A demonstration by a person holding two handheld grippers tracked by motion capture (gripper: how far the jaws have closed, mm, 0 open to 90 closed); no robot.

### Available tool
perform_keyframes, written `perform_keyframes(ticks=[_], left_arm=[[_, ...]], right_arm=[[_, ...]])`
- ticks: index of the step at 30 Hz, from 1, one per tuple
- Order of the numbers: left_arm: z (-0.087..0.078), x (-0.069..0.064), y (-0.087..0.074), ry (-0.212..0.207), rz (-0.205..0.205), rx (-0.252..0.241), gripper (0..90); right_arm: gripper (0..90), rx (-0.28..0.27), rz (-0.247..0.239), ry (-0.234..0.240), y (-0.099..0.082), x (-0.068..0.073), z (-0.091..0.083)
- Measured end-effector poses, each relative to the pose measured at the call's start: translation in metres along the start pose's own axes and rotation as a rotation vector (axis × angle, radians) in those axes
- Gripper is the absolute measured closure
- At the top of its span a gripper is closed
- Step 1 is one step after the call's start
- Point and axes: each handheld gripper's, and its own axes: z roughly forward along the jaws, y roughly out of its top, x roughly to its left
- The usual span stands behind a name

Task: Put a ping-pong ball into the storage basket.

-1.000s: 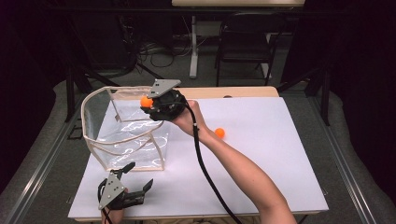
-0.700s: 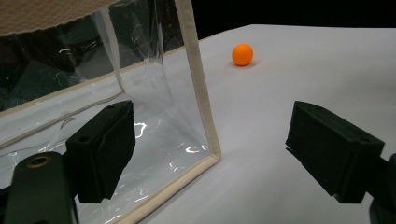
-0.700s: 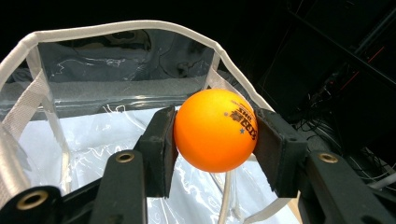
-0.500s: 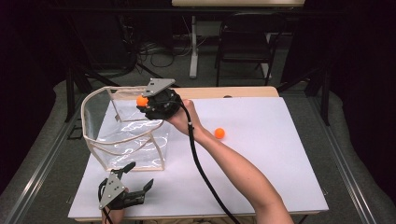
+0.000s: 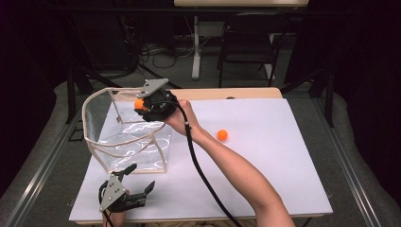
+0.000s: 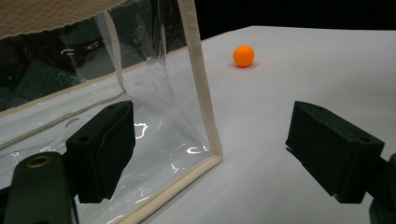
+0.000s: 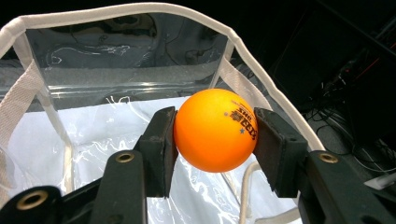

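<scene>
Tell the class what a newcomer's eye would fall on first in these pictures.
First comes the orange ball pinched in the right gripper, held above the open top of the clear bag at the table's left. A second ball lies alone on the white table to the right of the bag. The left gripper rests open at the near edge, beside the bag's corner.

The right forearm point(image 5: 236, 170) comes in from the bottom edge and stretches up and leftward across the table, hand point(image 5: 182, 118) wrapped round the right gripper point(image 5: 140, 105), which is raised and points left. Its jaws are clamped on a ball point(image 7: 215, 129) — pads pressing both sides. The left gripper point(image 5: 137, 182) sits low at the near edge, pointing up and right, jaws spread wide with nothing between them — its hand barely visible beneath.
</scene>
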Motion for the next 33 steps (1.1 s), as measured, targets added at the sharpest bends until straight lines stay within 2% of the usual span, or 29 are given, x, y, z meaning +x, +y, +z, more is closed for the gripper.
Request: perform_keyframes(ticks=[33], left_arm=[[-0.002,0.0,0.001,0.001,0.002,-0.007,15.6]], right_arm=[[51.2,0.099,-0.046,0.024,0.006,0.007,0.011]])
